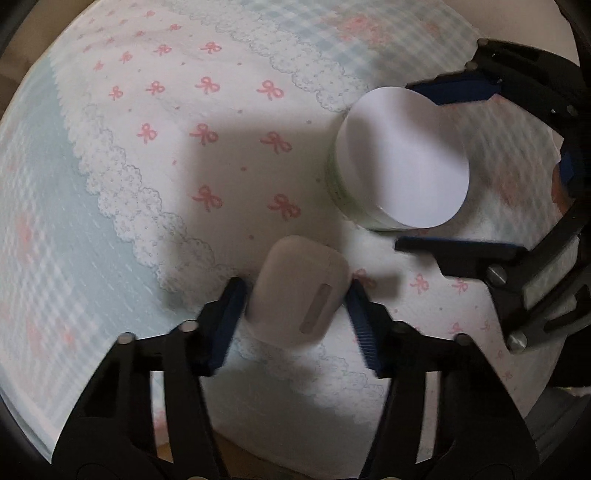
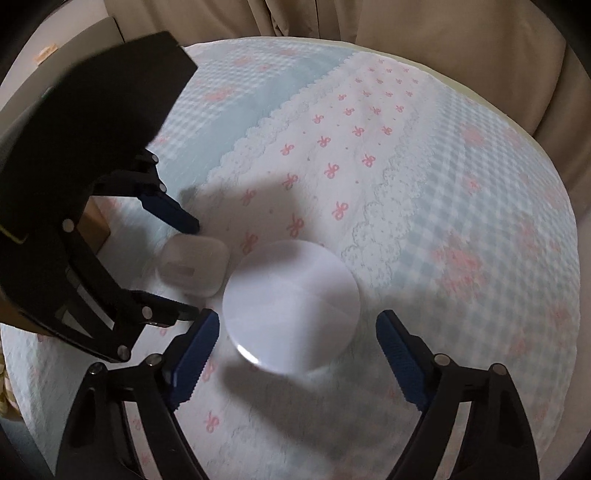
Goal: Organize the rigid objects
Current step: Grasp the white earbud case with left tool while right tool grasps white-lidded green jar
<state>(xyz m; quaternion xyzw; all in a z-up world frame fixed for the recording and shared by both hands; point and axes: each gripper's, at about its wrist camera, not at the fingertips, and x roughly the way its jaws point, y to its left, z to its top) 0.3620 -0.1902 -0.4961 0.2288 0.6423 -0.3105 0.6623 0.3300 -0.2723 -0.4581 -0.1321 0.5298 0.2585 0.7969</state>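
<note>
A white earbud case (image 1: 301, 290) sits on the round table between the blue pads of my left gripper (image 1: 295, 291). The left pad touches it; a small gap shows at the right pad. A white-lidded jar (image 1: 400, 160) with a green-white body stands to its right, between the open fingers of my right gripper (image 1: 417, 166). In the right wrist view the jar lid (image 2: 291, 306) lies between and ahead of my right gripper's (image 2: 297, 325) open blue pads, apart from both. The case (image 2: 194, 266) lies left of it, inside the left gripper (image 2: 194, 264).
The round table wears a cloth (image 1: 177, 122) with pink bows, lace bands and pale blue gingham. Beige curtains (image 2: 443, 33) hang behind the table. A brown box edge (image 2: 96, 218) shows at the left past the table rim.
</note>
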